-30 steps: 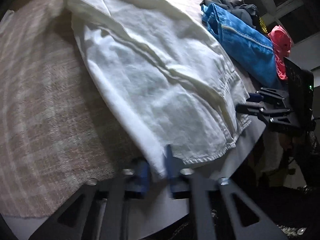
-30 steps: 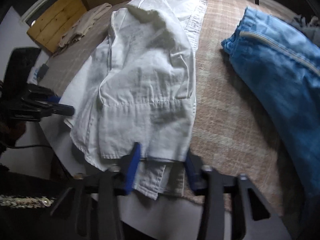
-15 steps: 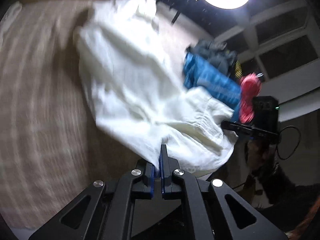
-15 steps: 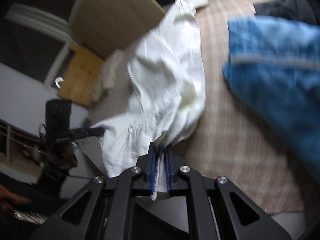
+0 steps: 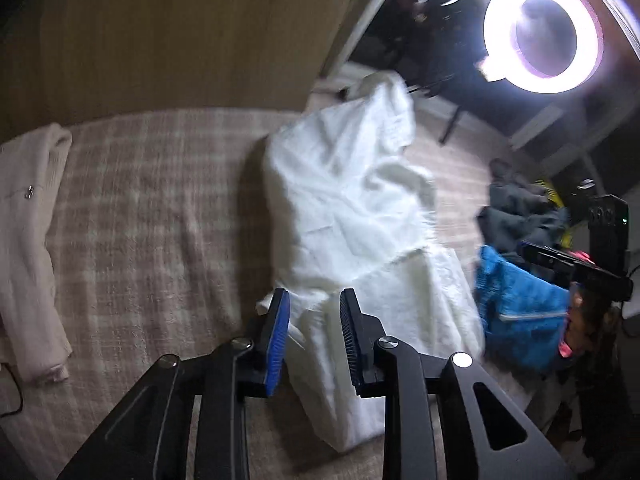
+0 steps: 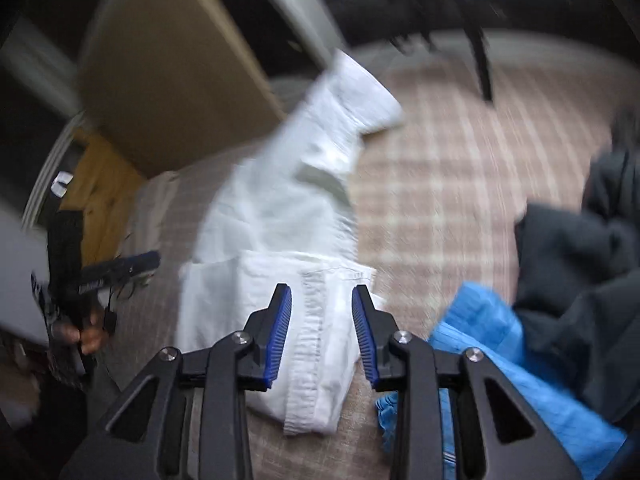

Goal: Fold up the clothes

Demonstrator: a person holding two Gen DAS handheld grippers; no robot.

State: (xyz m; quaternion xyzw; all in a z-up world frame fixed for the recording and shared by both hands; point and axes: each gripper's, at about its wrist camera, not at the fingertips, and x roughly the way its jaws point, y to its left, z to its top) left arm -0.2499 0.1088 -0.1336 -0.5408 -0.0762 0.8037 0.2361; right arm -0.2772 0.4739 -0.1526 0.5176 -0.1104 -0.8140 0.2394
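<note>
A white shirt (image 5: pixel 360 216) lies on the checked cloth (image 5: pixel 152 216), its lower part doubled over onto the rest. My left gripper (image 5: pixel 314 300) hovers above that folded end with its jaws opening; the blue pads stand apart and press on nothing. In the right wrist view the same white shirt (image 6: pixel 280 216) stretches away with its hem folded toward me. My right gripper (image 6: pixel 322 296) is above that hem, jaws opening, pads clear of the fabric. Each gripper shows at the edge of the other's view: the right gripper (image 5: pixel 576 268), the left gripper (image 6: pixel 116 268).
A blue garment (image 5: pixel 520 316) and a dark grey one (image 5: pixel 516 208) lie right of the shirt. A cream garment (image 5: pixel 28 240) lies at the cloth's left edge. A ring light (image 5: pixel 544 32) glares at the back. A hand (image 6: pixel 90 330) holds the left gripper.
Both grippers closed on the shirt's near hem, lifted it and carried it forward over the shirt. Now both have let go and stand open above the folded end.
</note>
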